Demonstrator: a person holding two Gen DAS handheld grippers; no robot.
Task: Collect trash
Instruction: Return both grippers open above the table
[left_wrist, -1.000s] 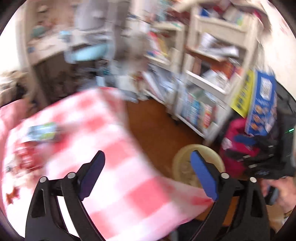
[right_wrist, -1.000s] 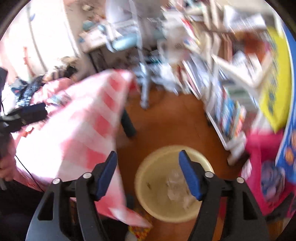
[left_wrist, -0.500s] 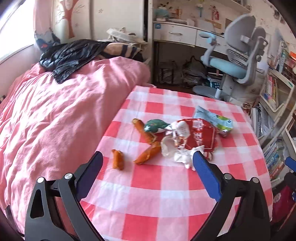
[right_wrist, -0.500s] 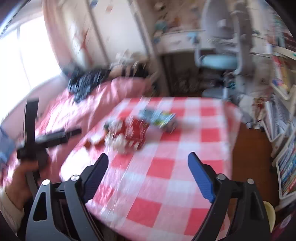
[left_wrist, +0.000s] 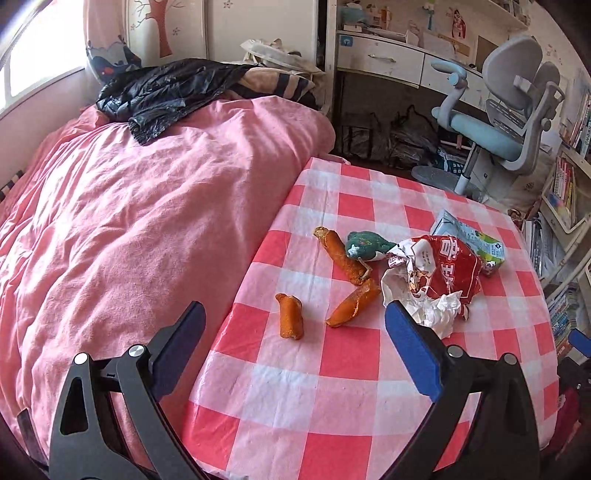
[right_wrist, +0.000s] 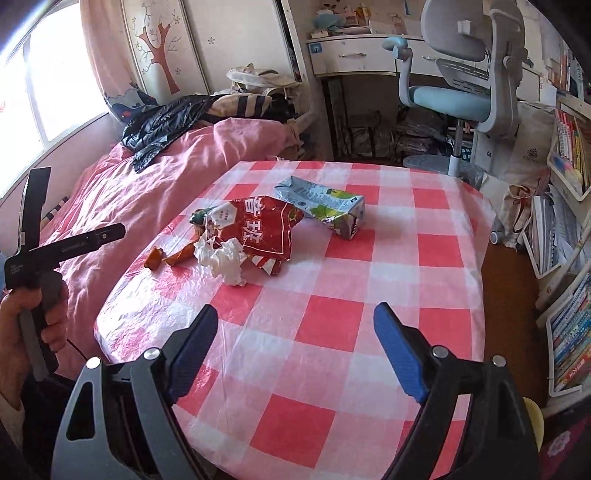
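Lying on the checked table (left_wrist: 332, 373) is a small heap of trash: three orange peels (left_wrist: 290, 320), one red snack bag (left_wrist: 445, 271), one white tissue (right_wrist: 225, 260), one green wrapper (left_wrist: 365, 243) and one squashed milk carton (right_wrist: 325, 206). The carton sits at two o'clock from the red bag. The left gripper (left_wrist: 293, 352) hangs wide open over the table, holding nothing. The right gripper (right_wrist: 295, 347) is wide open and empty too. One pink bed (left_wrist: 140, 221) lies at nine o'clock.
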